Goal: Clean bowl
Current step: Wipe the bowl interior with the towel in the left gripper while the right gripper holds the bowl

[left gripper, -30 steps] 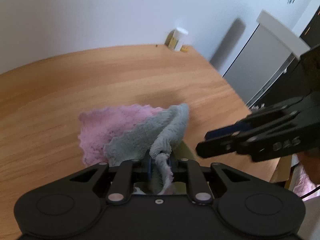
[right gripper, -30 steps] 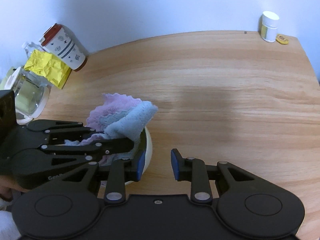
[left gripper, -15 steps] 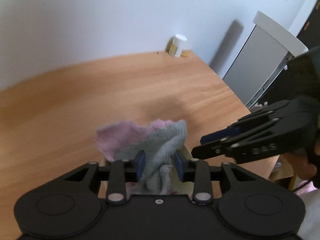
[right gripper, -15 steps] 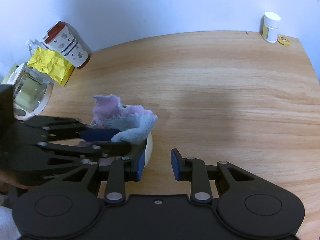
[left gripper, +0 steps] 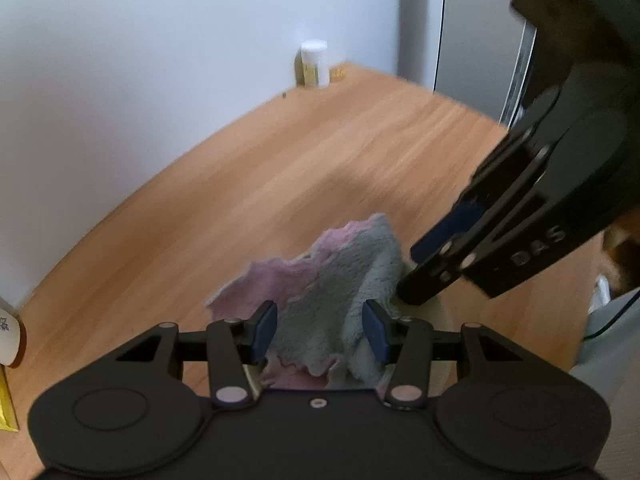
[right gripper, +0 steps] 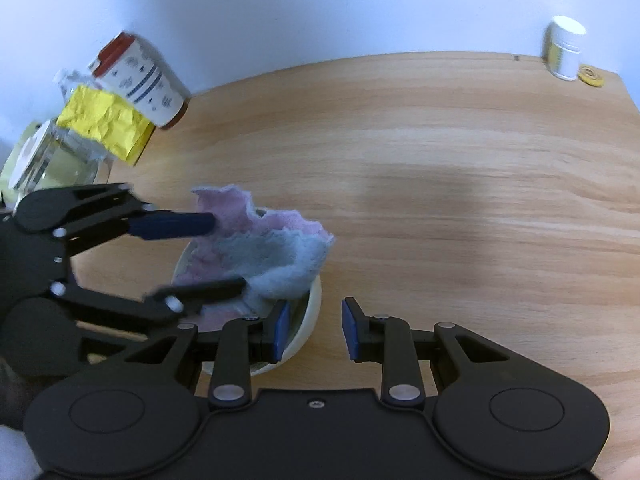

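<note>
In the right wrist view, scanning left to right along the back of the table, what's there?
Glass jar → yellow crumpled packet → patterned cup → a long bare stretch of table → white-capped bottle → small yellow roll.

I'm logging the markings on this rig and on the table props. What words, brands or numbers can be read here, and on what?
"DAS": raised letters on the side of the right gripper, seen from the left wrist view.
White jar with a yellow label: print too small and blurred to read.
Patterned paper cup: only small motifs and stripes, no legible words.
Yellow wrapper: no text visible.
</note>
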`<state>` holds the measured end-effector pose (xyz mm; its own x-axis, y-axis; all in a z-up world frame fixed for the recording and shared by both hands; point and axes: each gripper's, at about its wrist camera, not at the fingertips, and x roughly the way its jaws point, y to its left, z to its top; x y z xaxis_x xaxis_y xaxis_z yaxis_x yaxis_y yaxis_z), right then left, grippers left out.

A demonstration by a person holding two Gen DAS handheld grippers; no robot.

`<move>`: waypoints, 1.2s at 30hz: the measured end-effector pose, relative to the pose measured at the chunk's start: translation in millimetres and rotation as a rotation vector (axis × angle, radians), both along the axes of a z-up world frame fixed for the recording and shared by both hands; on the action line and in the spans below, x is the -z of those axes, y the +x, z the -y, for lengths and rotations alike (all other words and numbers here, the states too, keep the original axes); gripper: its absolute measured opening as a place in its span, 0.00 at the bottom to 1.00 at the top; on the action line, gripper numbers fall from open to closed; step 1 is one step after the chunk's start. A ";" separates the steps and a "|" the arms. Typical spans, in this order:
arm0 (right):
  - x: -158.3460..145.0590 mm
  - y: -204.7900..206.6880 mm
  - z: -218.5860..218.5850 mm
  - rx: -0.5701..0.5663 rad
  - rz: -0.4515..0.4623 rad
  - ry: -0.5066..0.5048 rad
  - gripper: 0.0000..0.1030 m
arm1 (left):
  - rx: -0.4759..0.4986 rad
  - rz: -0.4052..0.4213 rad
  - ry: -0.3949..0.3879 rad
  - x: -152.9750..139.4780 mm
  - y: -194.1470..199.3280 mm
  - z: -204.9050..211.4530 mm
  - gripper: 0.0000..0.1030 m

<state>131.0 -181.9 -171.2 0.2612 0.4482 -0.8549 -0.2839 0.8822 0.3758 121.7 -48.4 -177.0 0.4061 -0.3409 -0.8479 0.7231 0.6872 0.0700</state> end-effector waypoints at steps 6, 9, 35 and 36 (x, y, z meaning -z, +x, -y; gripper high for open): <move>4.8 4.3 -6.7 -0.020 -0.011 -0.026 0.31 | 0.026 -0.044 0.011 15.2 7.4 2.9 0.43; 8.8 7.1 -9.4 -0.026 -0.031 -0.026 0.31 | 0.037 -0.061 0.027 20.2 9.4 3.5 0.30; 42.6 22.3 -2.4 0.162 -0.336 0.071 0.14 | -0.086 -0.243 -0.150 0.1 8.4 -41.8 0.01; 42.6 21.9 -1.7 0.164 -0.342 0.072 0.14 | -0.079 -0.247 -0.153 -1.6 5.9 -42.3 0.01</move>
